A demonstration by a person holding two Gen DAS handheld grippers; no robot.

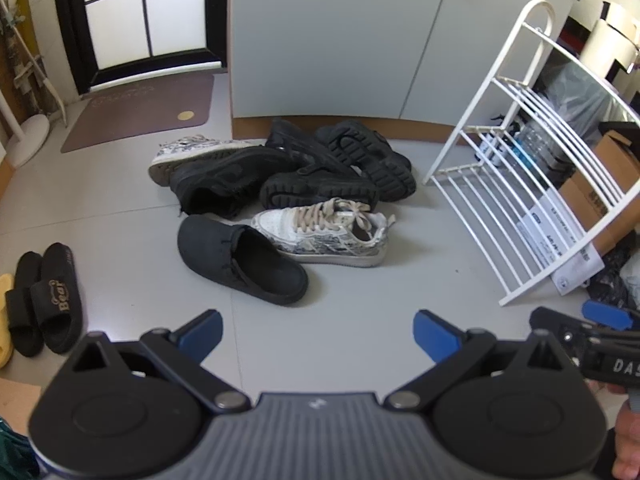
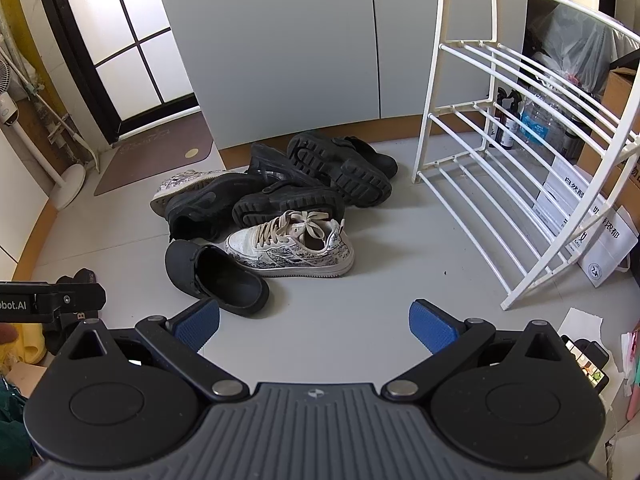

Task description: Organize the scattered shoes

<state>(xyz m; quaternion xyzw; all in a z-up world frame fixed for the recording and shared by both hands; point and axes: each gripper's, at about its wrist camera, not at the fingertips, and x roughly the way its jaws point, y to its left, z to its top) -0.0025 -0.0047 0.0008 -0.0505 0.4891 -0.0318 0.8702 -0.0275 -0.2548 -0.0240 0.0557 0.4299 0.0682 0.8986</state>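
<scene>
left tool [image 1: 316, 338] agape, right tool [image 2: 314, 326] agape

A grey floor [image 2: 380, 280] fills the middle of both views. At the upper left, a brown doormat [image 1: 140, 114] lies before a black-framed glass door [image 1: 140, 12]. A pale grey cabinet [image 2: 280, 48] stands at the top centre. A white fan stand [image 2: 66, 180] sits at the left edge. At the right, cardboard boxes [image 1: 612, 160], a clear water bottle [image 2: 538, 124] and a white paper bag [image 2: 604, 252] crowd the wall.
</scene>
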